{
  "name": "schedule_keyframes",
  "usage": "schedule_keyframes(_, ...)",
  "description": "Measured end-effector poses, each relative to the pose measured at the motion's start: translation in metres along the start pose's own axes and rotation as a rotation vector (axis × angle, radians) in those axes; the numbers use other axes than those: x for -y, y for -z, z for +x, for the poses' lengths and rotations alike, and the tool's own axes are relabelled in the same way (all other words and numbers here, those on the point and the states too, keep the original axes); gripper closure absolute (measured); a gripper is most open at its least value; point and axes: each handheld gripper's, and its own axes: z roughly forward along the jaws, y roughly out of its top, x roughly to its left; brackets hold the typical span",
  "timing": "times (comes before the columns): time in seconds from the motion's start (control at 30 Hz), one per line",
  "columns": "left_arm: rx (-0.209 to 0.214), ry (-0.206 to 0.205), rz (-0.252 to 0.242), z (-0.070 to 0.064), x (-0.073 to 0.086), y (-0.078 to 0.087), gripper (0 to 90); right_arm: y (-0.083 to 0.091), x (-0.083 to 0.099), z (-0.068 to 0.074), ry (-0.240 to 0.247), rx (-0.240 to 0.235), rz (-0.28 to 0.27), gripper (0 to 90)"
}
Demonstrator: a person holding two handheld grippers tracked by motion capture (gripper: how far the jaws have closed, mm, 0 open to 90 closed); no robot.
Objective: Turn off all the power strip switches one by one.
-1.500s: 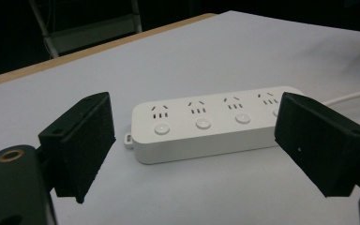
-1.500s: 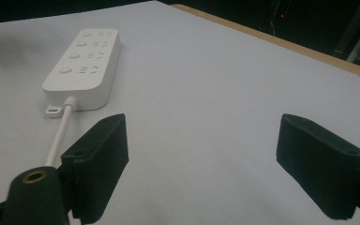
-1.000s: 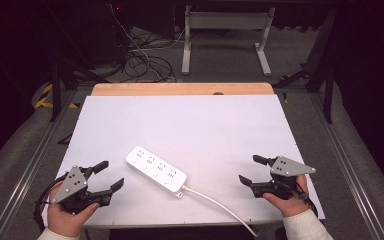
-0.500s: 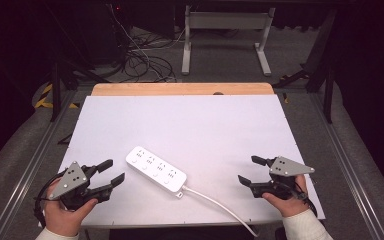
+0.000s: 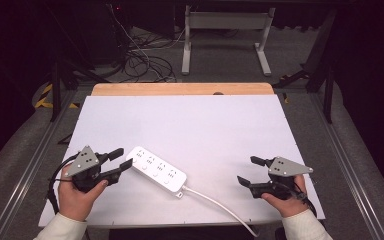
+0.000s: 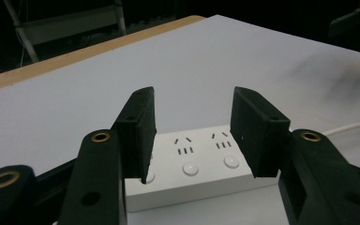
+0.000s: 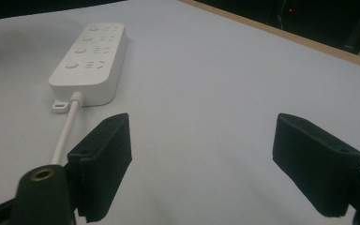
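Note:
A white power strip lies slantwise on the white table, its cable running off the front edge. My left gripper is open right at the strip's left end; in the left gripper view its jaws frame the strip from in front, and its midpoint lies over the sockets. My right gripper stands open near the right front corner, well apart from the strip. The right gripper view shows the strip and cable at upper left, beyond the wide-open gripper.
A wooden strip borders the table's far edge. Beyond it on the floor are tangled cables and a metal frame. The other gripper shows at the top right of the left gripper view.
My left gripper has moved right, up to the strip's left end. The right gripper has barely shifted.

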Motion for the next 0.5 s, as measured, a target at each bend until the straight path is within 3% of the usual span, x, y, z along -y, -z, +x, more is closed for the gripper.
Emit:
schedule_keyframes(0.37, 0.000, 0.035, 0.030, 0.010, -0.003, -0.021, 52.6, -0.001, 0.000, 0.000, 0.000, -0.004, 0.004, 21.0)
schedule_keyframes(0.5, -0.001, 0.024, 0.037, 0.014, -0.005, -0.031, 53.6, -0.001, 0.001, 0.000, 0.000, -0.006, 0.005, 21.1)
